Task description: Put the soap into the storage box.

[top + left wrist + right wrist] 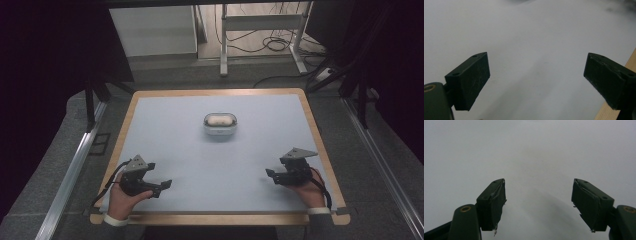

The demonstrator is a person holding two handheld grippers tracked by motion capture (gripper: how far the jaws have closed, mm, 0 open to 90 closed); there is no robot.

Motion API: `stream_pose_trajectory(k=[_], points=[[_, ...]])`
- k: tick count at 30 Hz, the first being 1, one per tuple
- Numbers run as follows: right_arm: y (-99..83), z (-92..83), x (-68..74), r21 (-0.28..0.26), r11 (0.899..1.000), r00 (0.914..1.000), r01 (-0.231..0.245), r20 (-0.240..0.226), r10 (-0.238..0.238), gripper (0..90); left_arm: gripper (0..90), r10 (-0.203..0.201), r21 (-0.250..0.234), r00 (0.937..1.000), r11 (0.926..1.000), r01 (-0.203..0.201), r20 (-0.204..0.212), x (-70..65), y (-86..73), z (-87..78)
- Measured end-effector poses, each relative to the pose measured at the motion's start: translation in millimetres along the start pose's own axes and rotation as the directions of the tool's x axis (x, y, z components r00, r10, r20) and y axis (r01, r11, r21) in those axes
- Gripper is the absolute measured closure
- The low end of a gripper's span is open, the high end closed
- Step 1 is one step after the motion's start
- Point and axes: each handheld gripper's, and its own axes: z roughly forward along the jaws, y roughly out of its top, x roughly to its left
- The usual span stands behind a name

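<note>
A small white rounded case (220, 124) sits on the pale mat near the middle of the table, toward the far side; its lid looks open, with white contents inside. My left gripper (161, 186) rests near the front left corner, held by a hand, jaws pointing right. In the left gripper view it (536, 82) stands open over bare mat with nothing between its jaws. My right gripper (270, 175) rests near the front right, jaws pointing left. Its own view shows it (539, 205) open and empty too. Both are well short of the case.
The table (320, 145) has a light wooden rim around the pale mat; that rim (621, 100) lies close beside my left gripper. Beyond the far edge are desk legs (223, 45) and loose cables (275, 42) on the floor. Metal rails (75, 165) flank the table.
</note>
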Motion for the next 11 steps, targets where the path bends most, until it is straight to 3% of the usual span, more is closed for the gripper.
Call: stream_pose_trajectory(k=[11], points=[[-3.1,-2.9,-6.7,-0.028,1.000,0.9992,-0.003,0.039,0.004,27.1,7.1,-0.003,-0.006,1.0000,1.0000,0.003,0.001,1.5,0.1,-1.7]])
